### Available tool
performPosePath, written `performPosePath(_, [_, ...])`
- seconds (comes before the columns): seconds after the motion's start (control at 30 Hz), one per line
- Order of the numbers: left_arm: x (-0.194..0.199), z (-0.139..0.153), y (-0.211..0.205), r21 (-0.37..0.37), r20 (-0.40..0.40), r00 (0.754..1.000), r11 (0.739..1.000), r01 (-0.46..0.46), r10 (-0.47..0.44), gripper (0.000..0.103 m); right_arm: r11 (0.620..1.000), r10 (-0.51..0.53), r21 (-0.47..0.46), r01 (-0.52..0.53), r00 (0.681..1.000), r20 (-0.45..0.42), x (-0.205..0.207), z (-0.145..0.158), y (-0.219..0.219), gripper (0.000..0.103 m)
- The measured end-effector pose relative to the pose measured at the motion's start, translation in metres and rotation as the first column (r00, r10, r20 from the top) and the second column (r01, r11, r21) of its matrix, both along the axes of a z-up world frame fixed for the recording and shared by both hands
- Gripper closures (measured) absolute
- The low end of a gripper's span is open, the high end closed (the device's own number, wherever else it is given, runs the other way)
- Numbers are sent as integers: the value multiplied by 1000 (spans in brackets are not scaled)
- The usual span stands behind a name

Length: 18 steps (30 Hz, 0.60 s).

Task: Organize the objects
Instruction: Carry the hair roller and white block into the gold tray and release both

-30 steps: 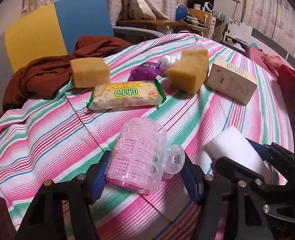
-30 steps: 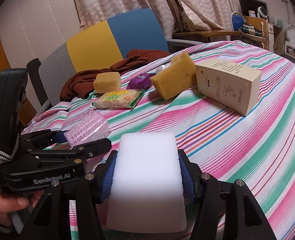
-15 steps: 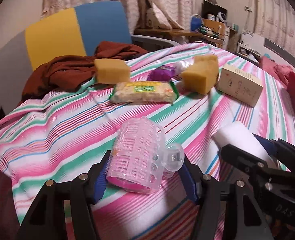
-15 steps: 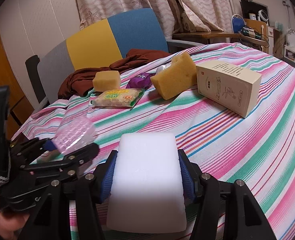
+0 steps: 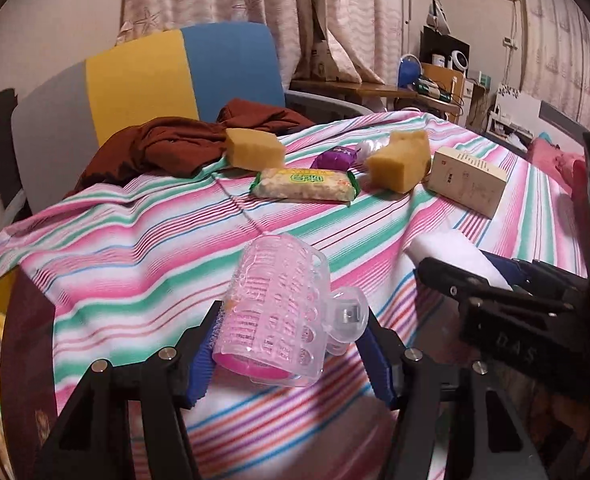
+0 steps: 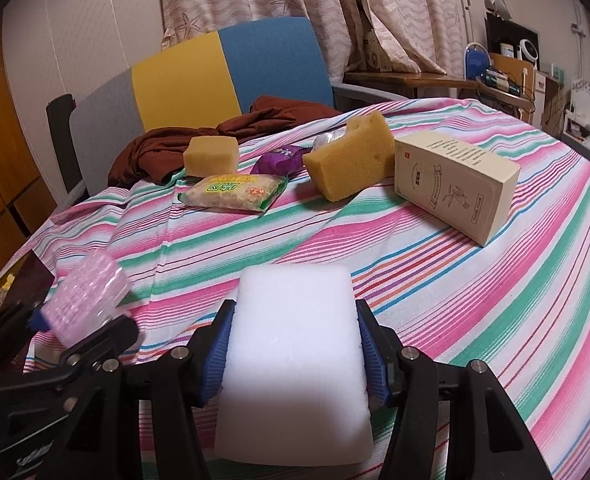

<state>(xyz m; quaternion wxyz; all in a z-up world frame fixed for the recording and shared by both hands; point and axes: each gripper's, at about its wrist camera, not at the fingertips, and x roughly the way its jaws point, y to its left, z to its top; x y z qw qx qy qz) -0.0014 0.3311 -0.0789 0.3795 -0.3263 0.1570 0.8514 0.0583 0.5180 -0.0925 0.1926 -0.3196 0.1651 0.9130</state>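
1. Across both views, striped tablecloth (image 6: 475,280) in pink, green and white, spread over the tabletop.
2. Behind the tabletop, chair (image 6: 223,76) with grey, yellow and blue back panels; brown garment (image 6: 167,144) draped from its seat onto the cloth edge.
3. Right of centre, cream carton (image 6: 455,184), lying on its side, just beside the larger yellow sponge (image 6: 351,164), which stands tilted.
4. Nearest the right wrist camera, white foam block (image 6: 295,364), clamped between the blue-padded fingers (image 6: 219,356) of the right gripper (image 6: 295,360); pads pressed against both its sides, block raised off the cloth.
5. Near the far edge, smaller yellow sponge (image 6: 211,156), touching the brown garment.
6. In front of that sponge, green-edged snack packet (image 6: 235,192), flat on the cloth; purple wrapper (image 6: 279,160) just behind it.
7. Low in the left wrist view, translucent pink hair roller with clip (image 5: 283,320), held between the fingers (image 5: 203,360) of the left gripper (image 5: 291,360), off the cloth; jaws lately closing a little around it.
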Motion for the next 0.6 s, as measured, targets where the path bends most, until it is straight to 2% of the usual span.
performPosePath(0.23, [7,0,-18,19,20,1000,1000,-17,17,39,999,23,30,-23,1000,-8,6,5,-11,46])
performPosePath(0.47, [16,0,-31,30,28,1000,1000,2,-3,40,999,42,-33,-43,999,-30,19,11,-25,46])
performPosePath(0.6, [19,3,-40,38,44,999,999,4,-6,39,996,80,-39,-82,996,-43,23,19,-39,46])
